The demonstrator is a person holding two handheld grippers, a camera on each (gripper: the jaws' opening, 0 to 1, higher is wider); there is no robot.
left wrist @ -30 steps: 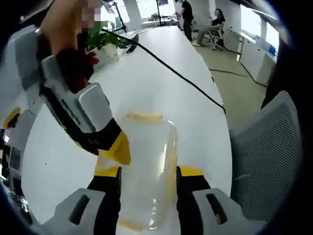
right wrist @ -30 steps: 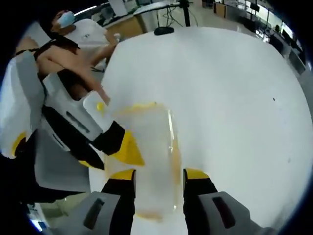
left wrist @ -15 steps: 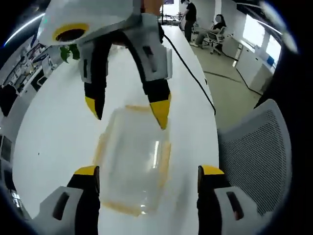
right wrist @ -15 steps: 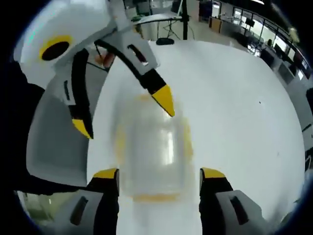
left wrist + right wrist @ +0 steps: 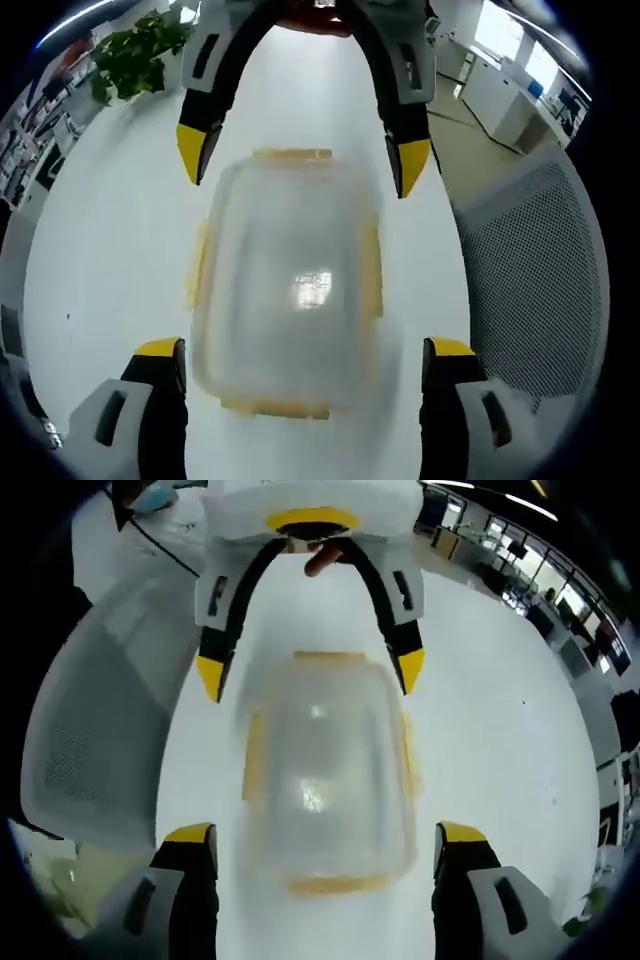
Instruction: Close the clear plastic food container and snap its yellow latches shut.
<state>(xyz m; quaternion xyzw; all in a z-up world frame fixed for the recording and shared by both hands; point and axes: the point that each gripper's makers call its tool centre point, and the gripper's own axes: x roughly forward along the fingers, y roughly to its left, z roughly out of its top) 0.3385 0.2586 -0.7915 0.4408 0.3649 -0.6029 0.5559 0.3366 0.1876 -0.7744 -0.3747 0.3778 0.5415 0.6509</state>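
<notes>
The clear plastic container (image 5: 290, 290) lies flat on the white table (image 5: 90, 250) with its lid on and yellow latches along all its sides. My left gripper (image 5: 305, 352) is open, its jaws spread wide at either side of the container's near end. The right gripper (image 5: 303, 158) reaches in from the far end, also open, its yellow tips straddling that end. In the right gripper view the same container (image 5: 325, 770) lies between my open right gripper (image 5: 325, 838) and the left gripper (image 5: 310, 672) opposite. Blur hides whether the latches are snapped.
A grey mesh chair (image 5: 530, 280) stands beside the table edge, seen too as the chair (image 5: 100, 730) on the other side. A potted plant (image 5: 130, 55) sits at the table's far left. Bare table (image 5: 500, 740) stretches beyond the container.
Both grippers' jaws have spread wide from close beside the container. The two grippers have swung round and now face each other across its two ends.
</notes>
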